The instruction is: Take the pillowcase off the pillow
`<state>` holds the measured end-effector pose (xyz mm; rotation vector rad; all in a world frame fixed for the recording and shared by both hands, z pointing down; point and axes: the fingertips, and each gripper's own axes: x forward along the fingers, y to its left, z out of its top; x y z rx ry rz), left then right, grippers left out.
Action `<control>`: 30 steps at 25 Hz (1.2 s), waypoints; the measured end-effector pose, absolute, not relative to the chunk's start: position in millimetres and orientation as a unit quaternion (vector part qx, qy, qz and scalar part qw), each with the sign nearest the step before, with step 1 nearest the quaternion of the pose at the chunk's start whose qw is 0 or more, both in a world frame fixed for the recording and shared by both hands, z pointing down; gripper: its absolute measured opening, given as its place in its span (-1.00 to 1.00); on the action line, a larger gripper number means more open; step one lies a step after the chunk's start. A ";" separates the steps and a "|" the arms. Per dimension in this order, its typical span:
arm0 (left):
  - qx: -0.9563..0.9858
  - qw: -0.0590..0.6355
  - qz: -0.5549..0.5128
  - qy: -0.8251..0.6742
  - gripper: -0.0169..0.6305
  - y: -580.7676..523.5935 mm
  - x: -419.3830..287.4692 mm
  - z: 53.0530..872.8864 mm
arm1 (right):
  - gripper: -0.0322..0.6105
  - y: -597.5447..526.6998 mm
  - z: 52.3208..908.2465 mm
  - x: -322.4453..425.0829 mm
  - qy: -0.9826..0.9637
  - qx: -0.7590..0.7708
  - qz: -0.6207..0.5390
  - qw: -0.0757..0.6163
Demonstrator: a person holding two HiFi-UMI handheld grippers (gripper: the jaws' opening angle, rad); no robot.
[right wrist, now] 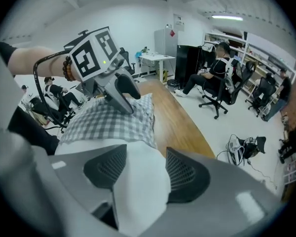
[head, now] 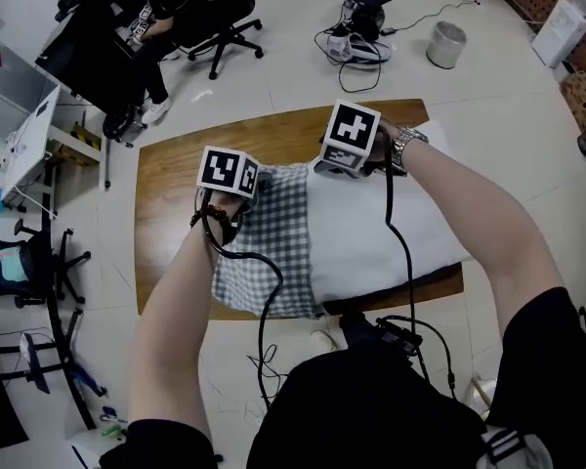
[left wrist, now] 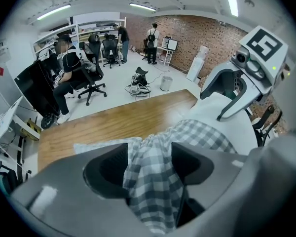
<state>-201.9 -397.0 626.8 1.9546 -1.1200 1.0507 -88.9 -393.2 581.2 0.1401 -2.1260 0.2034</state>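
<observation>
Near side: the pillow [head: 381, 233] lies left to right across the wooden table [head: 176, 179]. Its right part is bare white. Its left part sits inside the checked pillowcase [head: 264, 252]. The case's open hem runs near to far across the middle of the pillow, so I judge it about half off.

Far edge of the pillow: both your tools work here, close together.
- Your left gripper [left wrist: 149, 164] pinches a bunched fold of the checked cloth, which fills the gap between its pads.
- Your right gripper [right wrist: 140, 174] is clamped on bare pillow just right of the hem, and white stuffing bulges up between its pads.

Step in hand: the strip itself, with the right tool anchoring the pillow and the left placed to drag the case leftward.

Next move, as I read it:
- Draw the left gripper left, low and level over the table.
- Hold the right one fixed so the pillow does not slide along with the cloth.
- Watch the near side of the case. Nothing holds it, so it may lag and skew the cloth, and a fresh grip nearer you could be needed.

Beyond the table: open floor with a bin [head: 446, 43] and an office chair [head: 230, 32], well apart from the work.
</observation>
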 end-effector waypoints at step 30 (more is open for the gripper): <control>0.693 0.383 0.392 -0.469 -0.81 -432.2 -275.7 639.4 | -0.86 -420.5 593.8 -60.0 -0.840 0.082 0.127 0.520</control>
